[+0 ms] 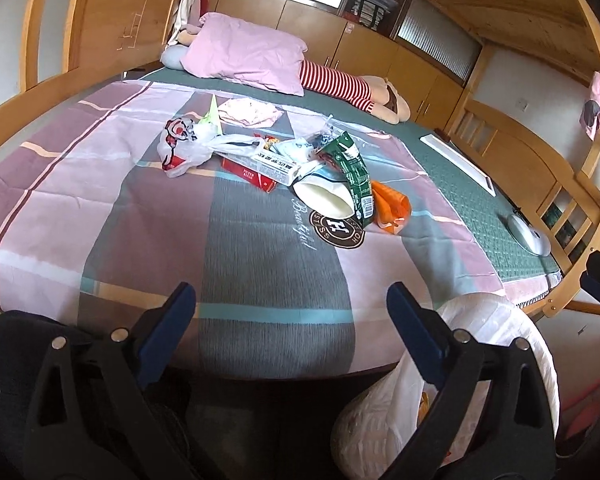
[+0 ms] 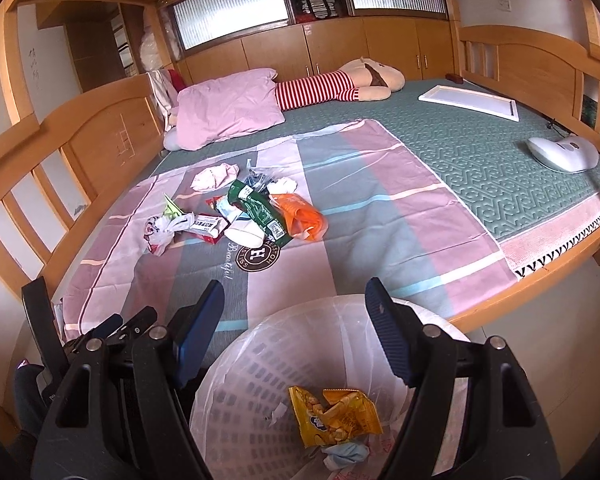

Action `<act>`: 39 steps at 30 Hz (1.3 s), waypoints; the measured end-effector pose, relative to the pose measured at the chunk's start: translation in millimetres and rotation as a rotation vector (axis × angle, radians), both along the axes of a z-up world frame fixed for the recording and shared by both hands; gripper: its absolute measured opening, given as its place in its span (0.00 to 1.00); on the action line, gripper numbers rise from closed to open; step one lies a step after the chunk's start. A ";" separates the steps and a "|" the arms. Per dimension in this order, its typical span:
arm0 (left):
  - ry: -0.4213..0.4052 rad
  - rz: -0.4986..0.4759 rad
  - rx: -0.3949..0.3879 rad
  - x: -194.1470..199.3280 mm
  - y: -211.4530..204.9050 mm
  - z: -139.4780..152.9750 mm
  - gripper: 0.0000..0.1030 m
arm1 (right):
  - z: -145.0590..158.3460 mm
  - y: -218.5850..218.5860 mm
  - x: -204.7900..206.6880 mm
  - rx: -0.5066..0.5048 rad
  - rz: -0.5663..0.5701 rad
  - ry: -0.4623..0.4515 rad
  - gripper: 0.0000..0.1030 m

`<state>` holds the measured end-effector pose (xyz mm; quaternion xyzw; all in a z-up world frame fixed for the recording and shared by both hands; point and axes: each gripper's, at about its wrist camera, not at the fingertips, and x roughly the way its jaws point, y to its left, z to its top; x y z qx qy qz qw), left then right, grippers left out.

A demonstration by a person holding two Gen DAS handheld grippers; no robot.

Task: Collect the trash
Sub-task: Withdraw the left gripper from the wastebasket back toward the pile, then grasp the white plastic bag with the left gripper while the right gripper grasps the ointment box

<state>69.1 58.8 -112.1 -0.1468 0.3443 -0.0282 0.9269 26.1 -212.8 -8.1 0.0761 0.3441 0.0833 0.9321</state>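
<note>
Trash pile [image 1: 300,164] crumpled, multicoloured on bedspread [image 1: 140,216]; both grippers' fingers apart, empty.

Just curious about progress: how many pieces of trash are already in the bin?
2 visible: a yellow snack wrapper and a crumpled blue scrap just below it, both at the bin's bottom. More may be hidden.

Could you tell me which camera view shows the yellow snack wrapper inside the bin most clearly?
The right wrist view: it looks down into the lined bin, with the yellow snack wrapper in full sight. The left wrist view shows the bin from the side, and only a sliver of yellow shows through the liner.
</note>
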 end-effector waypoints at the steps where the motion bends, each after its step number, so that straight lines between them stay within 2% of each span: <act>1: 0.003 -0.002 0.001 0.1 -0.4 -0.2 0.93 | -1.8 0.2 0.9 0.005 -0.001 0.006 0.70; 8: 0.009 0.000 -0.018 -2.4 4.4 -0.8 0.93 | -14.2 12.1 11.4 0.025 0.013 0.042 0.70; 19: 0.026 0.005 -0.040 -2.8 7.2 -2.9 0.93 | -12.5 47.3 31.8 0.055 0.071 0.045 0.70; 21: 0.024 -0.005 -0.078 2.5 12.5 -2.5 0.93 | -13.7 51.8 35.6 0.046 0.081 0.047 0.70; 23: -0.023 -0.032 -0.131 18.7 24.6 5.0 0.93 | -16.9 54.6 39.7 0.024 0.079 0.055 0.70; 25: -0.056 0.030 -0.050 41.6 37.6 15.0 0.93 | -21.9 54.3 44.3 0.019 0.071 0.068 0.70; 26: -0.050 0.087 0.016 63.9 49.5 20.1 0.93 | -23.9 53.5 45.3 0.021 0.069 0.072 0.70; 27: -0.028 0.112 0.027 79.5 59.0 21.1 0.93 | -28.0 52.6 48.7 0.017 0.065 0.084 0.70; 31: 0.042 0.198 -0.108 142.9 111.0 10.7 0.93 | -40.4 51.0 64.9 0.003 0.044 0.140 0.70; 33: 0.085 0.247 -0.321 170.2 142.8 -6.9 0.93 | -41.3 54.2 75.4 -0.013 0.038 0.147 0.70; 35: 0.137 0.321 -0.432 194.2 165.1 -28.8 0.93 | -40.5 61.7 87.6 -0.047 0.036 0.146 0.70; 38: 0.227 0.349 -0.400 219.1 174.1 -51.7 0.88 | -36.9 81.5 110.2 -0.083 0.057 0.146 0.70; 39: 0.235 0.338 -0.416 222.3 176.2 -55.8 0.78 | -36.5 90.1 118.4 -0.097 0.078 0.147 0.70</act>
